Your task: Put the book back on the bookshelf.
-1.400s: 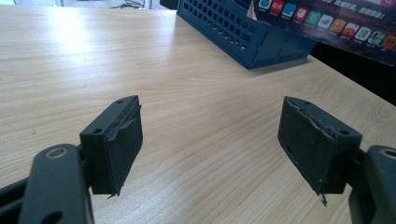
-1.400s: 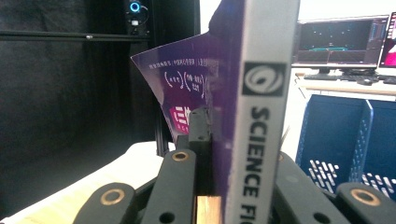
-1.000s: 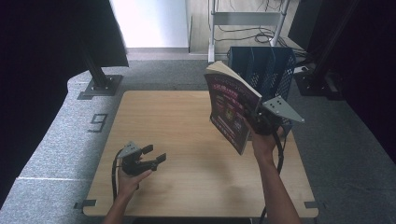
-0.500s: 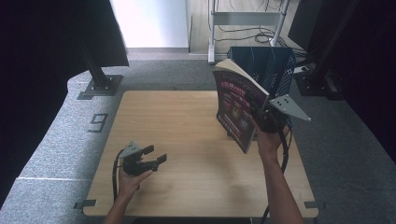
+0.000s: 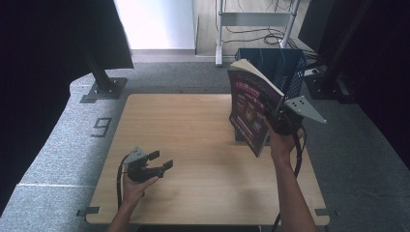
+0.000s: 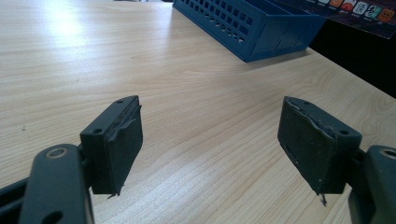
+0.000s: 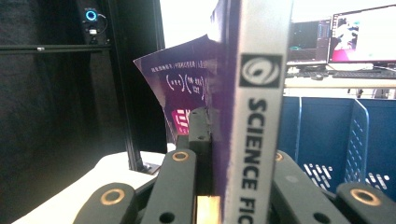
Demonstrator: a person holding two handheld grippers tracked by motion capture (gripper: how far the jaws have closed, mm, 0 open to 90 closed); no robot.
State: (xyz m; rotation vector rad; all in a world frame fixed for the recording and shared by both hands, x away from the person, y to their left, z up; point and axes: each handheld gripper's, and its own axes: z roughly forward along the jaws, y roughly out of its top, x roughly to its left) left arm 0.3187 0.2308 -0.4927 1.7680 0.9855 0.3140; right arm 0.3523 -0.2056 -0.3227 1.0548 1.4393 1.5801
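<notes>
In the lower left of the high view, the left gripper (image 5: 159, 165) rests low over the wooden table (image 5: 193, 145) in the person's left hand (image 5: 137, 182), its jaws spread apart with nothing between them. The left gripper view confirms this from close in: the two black pads (image 6: 119, 140) stand wide apart over bare wood grain, and beyond them, in the upper middle of the frame, lies the blue slotted basket (image 6: 252, 23) with a strip of the book's cover (image 6: 355, 11) showing at the upper right corner.

At the right centre of the high view, the right gripper (image 5: 278, 121) is held up above the table's right side, clamped on a purple-covered book (image 5: 249, 108) that stands nearly upright, its pages fanned slightly at the top. The right gripper view shows what the high view cannot: the jaws are pressed onto the cover close to the spine (image 7: 254, 140), which bears white lettering and runs up the middle of the frame, the front cover (image 7: 182, 88) curling away to the left.

Behind the book in the high view, the blue basket (image 5: 290, 63) rises at the table's far right edge, partly hidden by the book. Farther off, a metal rack (image 5: 256, 19) stands in the upper middle, and a black post base (image 5: 104, 87) sits on grey carpet at the upper left.
</notes>
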